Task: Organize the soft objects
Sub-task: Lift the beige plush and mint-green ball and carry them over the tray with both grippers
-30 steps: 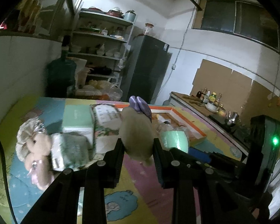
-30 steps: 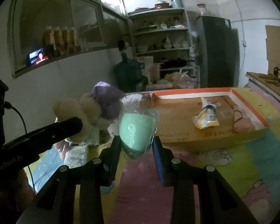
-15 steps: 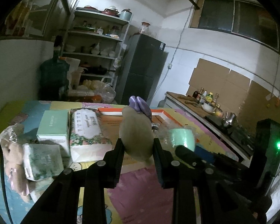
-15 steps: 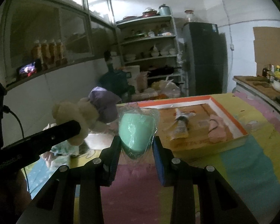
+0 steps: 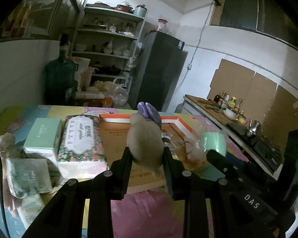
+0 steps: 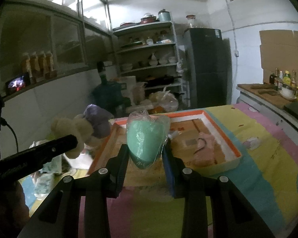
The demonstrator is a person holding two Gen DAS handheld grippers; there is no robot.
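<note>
My left gripper is shut on a beige plush toy with a purple bow and holds it above the near edge of the orange-rimmed cardboard tray. The toy also shows in the right wrist view. My right gripper is shut on a mint-green soft object wrapped in clear plastic, held over the tray. That object shows in the left wrist view to the right of the plush toy.
Tissue packs, a mint box and another wrapped plush lie left of the tray on the patterned mat. The tray holds a pink item and small packets. A counter with bottles stands at the right.
Both grippers have moved forward and right with their loads, from over the left pile to over the tray. The tissue packs and plush on the left have slid toward the left edge.
</note>
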